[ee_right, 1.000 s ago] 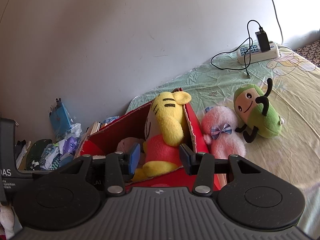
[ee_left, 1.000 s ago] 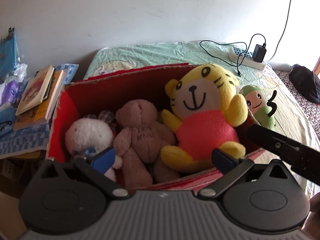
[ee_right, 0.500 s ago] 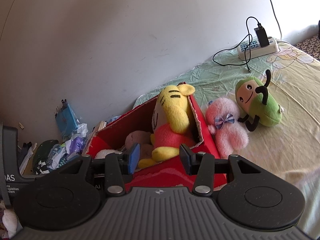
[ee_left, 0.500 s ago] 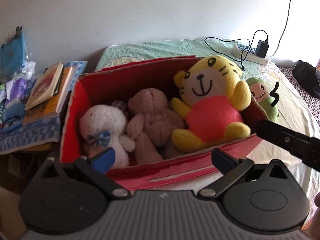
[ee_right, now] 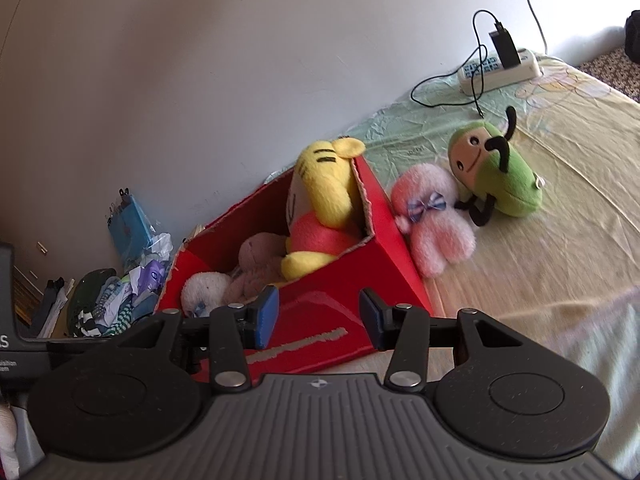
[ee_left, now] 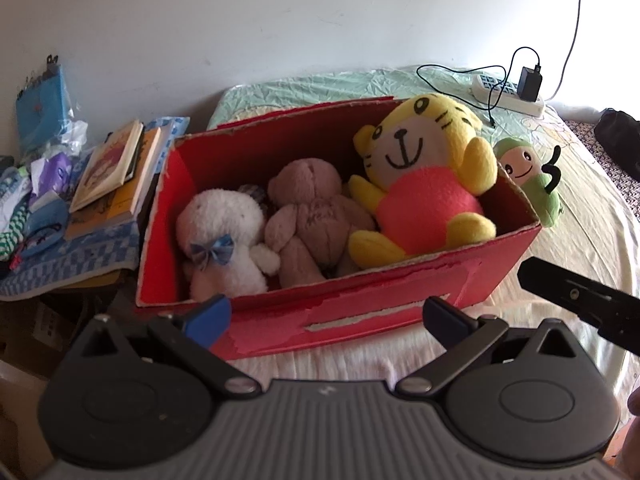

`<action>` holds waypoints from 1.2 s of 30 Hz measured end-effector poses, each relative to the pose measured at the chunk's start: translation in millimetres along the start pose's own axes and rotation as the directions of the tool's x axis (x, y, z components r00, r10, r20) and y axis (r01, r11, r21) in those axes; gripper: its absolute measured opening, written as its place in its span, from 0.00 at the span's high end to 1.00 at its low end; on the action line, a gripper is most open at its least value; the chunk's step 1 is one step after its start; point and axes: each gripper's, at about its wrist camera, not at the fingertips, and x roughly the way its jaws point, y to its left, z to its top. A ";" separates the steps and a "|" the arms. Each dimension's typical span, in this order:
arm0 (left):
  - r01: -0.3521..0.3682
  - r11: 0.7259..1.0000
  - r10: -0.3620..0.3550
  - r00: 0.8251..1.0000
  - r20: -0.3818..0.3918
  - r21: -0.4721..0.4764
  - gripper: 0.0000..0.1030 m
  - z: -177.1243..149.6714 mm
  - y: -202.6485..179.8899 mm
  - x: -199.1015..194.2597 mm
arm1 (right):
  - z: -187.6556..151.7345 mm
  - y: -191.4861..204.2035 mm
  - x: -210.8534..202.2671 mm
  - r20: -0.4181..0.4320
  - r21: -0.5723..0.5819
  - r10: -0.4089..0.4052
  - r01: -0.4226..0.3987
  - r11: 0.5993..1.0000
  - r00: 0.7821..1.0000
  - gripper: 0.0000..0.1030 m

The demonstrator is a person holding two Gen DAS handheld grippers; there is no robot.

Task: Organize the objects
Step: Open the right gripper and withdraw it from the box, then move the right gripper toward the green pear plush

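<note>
On the bed (ee_right: 560, 280), your stock stands thus. Item one: red cardboard box (ee_left: 360, 304), holding a white plush (ee_left: 224, 240), a brown bear (ee_left: 312, 216) and a yellow tiger (ee_left: 420, 184), packed side by side, the tiger leaning on the right-hand wall. Item two: pink plush (ee_right: 432, 220), outside, touching that wall. Item three: green plush (ee_right: 496, 176), just beyond the pink one.

Your left hand-held gripper (ee_left: 326, 316) hangs before the box front, jaws wide, empty. Your right hand-held gripper (ee_right: 316, 316) hangs near the front corner, jaws moderately open, empty.

Risks, as judged: little room is left in the box, so pressing another toy in could tip the tiger over the rim; the torn front wall may buckle if you bump it. A soft plush can slip from a shallow pinch.

Surroundings: power strip (ee_right: 500, 68) with trailing cable far back; books (ee_left: 116, 168) and clutter left of the box. The box corner stands between your right hand-held gripper and the pink plush.
</note>
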 end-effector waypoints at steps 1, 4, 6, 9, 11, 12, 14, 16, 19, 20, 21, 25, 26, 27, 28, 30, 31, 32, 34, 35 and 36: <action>-0.003 1.000 0.003 1.000 -0.001 0.001 0.01 -0.3 -1.8 -0.4 | 0.0 -1.9 -0.1 -0.004 0.003 0.002 -0.002 1.000 1.000 0.54; -0.009 1.000 0.009 1.000 -0.005 0.004 0.01 -1.0 -8.4 -1.4 | 0.8 -6.7 -0.9 -0.013 0.006 0.008 -0.008 1.000 1.000 0.54; -0.012 1.000 0.012 1.000 -0.012 0.008 0.01 -1.4 -14.5 -1.1 | 0.9 -10.3 -1.3 -0.023 0.005 0.012 -0.012 1.000 1.000 0.53; -0.006 1.000 0.006 1.000 -0.023 0.013 0.01 -2.6 -24.8 -0.6 | 2.3 -18.7 -1.7 -0.034 0.013 0.015 -0.014 1.000 0.999 0.53; 0.002 1.000 -0.002 1.000 -0.026 0.023 0.01 -3.4 -33.4 -0.9 | 4.1 -25.2 -3.0 -0.038 0.017 0.016 -0.016 1.000 0.999 0.53; 0.009 1.000 -0.008 1.000 -0.028 0.030 0.01 -3.9 -38.7 -1.0 | 5.5 -28.8 -3.8 -0.040 0.019 0.016 -0.015 1.000 0.999 0.53; 0.028 0.999 -0.026 0.999 -0.032 0.045 0.01 -5.2 -48.7 -1.2 | 9.1 -37.2 -6.0 -0.042 0.026 0.011 -0.010 1.000 0.999 0.53; 0.046 0.997 -0.044 0.998 -0.041 0.063 0.01 -6.9 -61.2 -0.3 | 13.4 -48.2 -7.8 -0.043 0.038 0.009 -0.007 0.999 0.999 0.53; 0.083 0.993 -0.078 0.995 -0.055 0.085 0.01 -9.0 -80.8 2.0 | 18.8 -65.5 -9.7 -0.050 0.059 -0.004 0.007 0.998 0.999 0.52; 0.099 0.991 -0.094 0.994 -0.060 0.094 0.01 -9.1 -87.6 3.2 | 20.4 -72.3 -10.4 -0.054 0.069 -0.008 0.012 0.998 0.998 0.52; 0.120 0.987 -0.113 0.991 -0.066 0.103 0.01 -9.0 -94.8 4.2 | 22.2 -78.5 -10.2 -0.059 0.077 -0.011 0.015 0.997 0.998 0.52; 0.205 0.968 -0.195 0.978 -0.079 0.146 0.01 -8.7 -124.0 5.7 | 29.1 -104.1 -14.0 -0.067 0.106 -0.023 0.030 0.994 0.997 0.52; 0.219 0.963 -0.209 0.975 -0.080 0.158 0.01 -8.7 -131.8 6.6 | 31.2 -110.1 -14.1 -0.069 0.110 -0.026 0.033 0.993 0.997 0.52; 0.234 0.958 -0.224 0.971 -0.081 0.167 0.01 -8.9 -139.7 7.8 | 33.3 -116.1 -14.5 -0.072 0.114 -0.028 0.036 0.993 0.997 0.52; 0.249 0.953 -0.238 0.968 -0.085 0.171 0.01 -8.8 -146.7 9.3 | 35.6 -122.6 -14.7 -0.076 0.118 -0.029 0.038 0.992 0.997 0.52; 0.283 0.944 -0.270 0.958 -0.099 0.168 0.01 -8.2 -158.2 15.3 | 40.7 -134.2 -15.1 -0.083 0.120 -0.028 0.038 0.992 0.996 0.50; 0.302 0.939 -0.288 0.952 -0.103 0.162 0.01 -8.4 -162.7 18.0 | 43.5 -139.4 -14.7 -0.087 0.117 -0.028 0.038 0.992 0.996 0.50; 0.323 0.934 -0.310 0.945 -0.105 0.153 0.01 -8.0 -167.5 21.5 | 46.6 -144.2 -14.2 -0.091 0.114 -0.027 0.038 0.993 0.995 0.49; 0.349 0.927 -0.335 0.936 -0.109 0.139 0.01 -5.8 -176.0 28.0 | 53.2 -152.6 -11.7 -0.105 0.102 -0.022 0.033 0.994 0.994 0.49; 0.358 0.923 -0.345 0.932 -0.110 0.140 0.01 -5.6 -181.0 31.5 | 56.8 -155.9 -10.1 -0.110 0.094 -0.019 0.029 0.995 0.994 0.49; 0.360 0.921 -0.346 0.932 -0.109 0.147 0.01 -5.9 -187.2 35.0 | 60.2 -158.8 -8.0 -0.115 0.083 -0.015 0.025 0.996 0.993 0.49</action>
